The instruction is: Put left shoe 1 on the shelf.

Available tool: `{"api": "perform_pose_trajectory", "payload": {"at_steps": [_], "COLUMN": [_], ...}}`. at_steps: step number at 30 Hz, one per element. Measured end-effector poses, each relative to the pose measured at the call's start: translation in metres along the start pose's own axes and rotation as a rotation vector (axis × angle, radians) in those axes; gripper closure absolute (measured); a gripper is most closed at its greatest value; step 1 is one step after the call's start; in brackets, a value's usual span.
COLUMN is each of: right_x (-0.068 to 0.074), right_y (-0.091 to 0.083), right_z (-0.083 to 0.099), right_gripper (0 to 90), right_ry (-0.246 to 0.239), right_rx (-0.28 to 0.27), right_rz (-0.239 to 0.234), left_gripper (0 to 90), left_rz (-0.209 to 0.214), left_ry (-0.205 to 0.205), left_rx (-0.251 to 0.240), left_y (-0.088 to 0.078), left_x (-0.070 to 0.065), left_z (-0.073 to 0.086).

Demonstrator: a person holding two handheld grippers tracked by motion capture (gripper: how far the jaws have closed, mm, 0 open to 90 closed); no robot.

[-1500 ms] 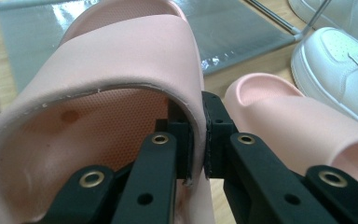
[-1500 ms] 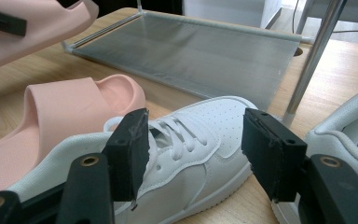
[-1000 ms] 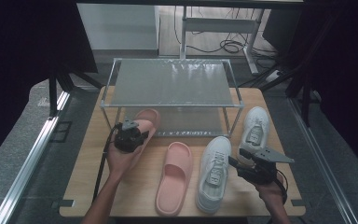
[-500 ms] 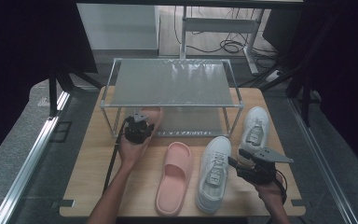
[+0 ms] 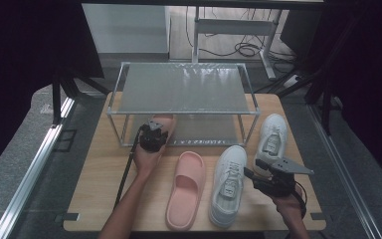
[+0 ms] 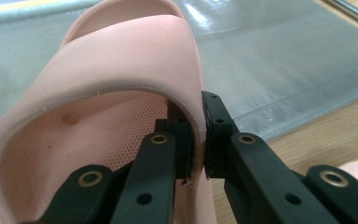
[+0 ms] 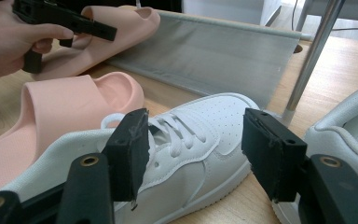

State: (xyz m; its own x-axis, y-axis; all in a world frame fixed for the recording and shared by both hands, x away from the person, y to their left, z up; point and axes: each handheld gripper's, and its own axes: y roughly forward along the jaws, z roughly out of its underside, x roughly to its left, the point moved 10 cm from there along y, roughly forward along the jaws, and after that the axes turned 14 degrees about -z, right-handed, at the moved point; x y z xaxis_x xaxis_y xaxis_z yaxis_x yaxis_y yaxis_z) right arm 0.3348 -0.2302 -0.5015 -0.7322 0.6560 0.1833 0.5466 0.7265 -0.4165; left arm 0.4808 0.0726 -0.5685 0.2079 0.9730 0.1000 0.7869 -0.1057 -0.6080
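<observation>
My left gripper (image 5: 155, 127) is shut on the strap edge of a pink slipper (image 5: 166, 121), whose toe reaches under the rack onto its lower mesh shelf (image 5: 204, 130). In the left gripper view the jaws of this gripper (image 6: 198, 140) pinch the slipper's (image 6: 121, 70) strap rim, with the mesh (image 6: 284, 60) beyond it. The matching pink slipper (image 5: 186, 189) lies on the table. Beside it lies a white sneaker (image 5: 229, 184). My right gripper (image 5: 251, 174) stands open just right of that sneaker. In its own view the right gripper (image 7: 193, 140) has its jaws wide apart, with the sneaker (image 7: 205, 116) beyond them.
A metal rack with an upper mesh shelf (image 5: 184, 87) stands at the back of the wooden table (image 5: 99, 179). A second white sneaker (image 5: 272, 137) lies right of the rack's front leg (image 7: 307, 60). Beyond the table are cables and a desk frame.
My left hand has carried the pink slipper forward and to the right, lower, so its toe now lies under the rack's top shelf. The right gripper has stayed put.
</observation>
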Motion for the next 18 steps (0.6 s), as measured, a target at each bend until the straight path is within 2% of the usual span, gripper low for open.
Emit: {"api": "perform_pose_trajectory", "payload": {"at_steps": [7, 9, 11, 14, 15, 16, 18], "right_x": [-0.001, 0.000, -0.001, -0.001, -0.001, -0.001, -0.001], "right_y": [0.000, -0.001, -0.002, -0.002, -0.002, -0.002, -0.001], "right_z": [0.001, 0.001, 0.000, 0.000, 0.000, 0.000, 0.001], "right_gripper": [41.9, 41.9, 41.8, 41.9, 41.9, 41.9, 41.9], "right_ry": [0.001, -0.001, 0.000, 0.002, 0.002, 0.002, 0.000], "right_rx": [0.000, 0.001, -0.002, -0.003, -0.003, -0.003, -0.002], "right_rz": [0.002, 0.001, 0.003, 0.003, 0.004, 0.004, 0.004], "left_gripper": [83.2, 74.0, 57.2, 53.2, 48.7, 47.8, 47.6], "left_rz": [-0.014, -0.014, -0.020, -0.008, -0.007, -0.007, -0.005], "left_ry": [0.005, 0.015, 0.030, 0.034, 0.050, 0.050, 0.076], "left_rx": [-0.006, 0.000, -0.002, -0.016, -0.025, -0.025, -0.039], "left_y": [0.005, 0.004, -0.003, -0.013, -0.023, -0.023, -0.033], "left_x": [-0.002, -0.003, -0.003, -0.004, -0.003, -0.003, -0.003], "left_z": [0.001, 0.002, 0.001, -0.002, -0.004, -0.004, -0.006]}}
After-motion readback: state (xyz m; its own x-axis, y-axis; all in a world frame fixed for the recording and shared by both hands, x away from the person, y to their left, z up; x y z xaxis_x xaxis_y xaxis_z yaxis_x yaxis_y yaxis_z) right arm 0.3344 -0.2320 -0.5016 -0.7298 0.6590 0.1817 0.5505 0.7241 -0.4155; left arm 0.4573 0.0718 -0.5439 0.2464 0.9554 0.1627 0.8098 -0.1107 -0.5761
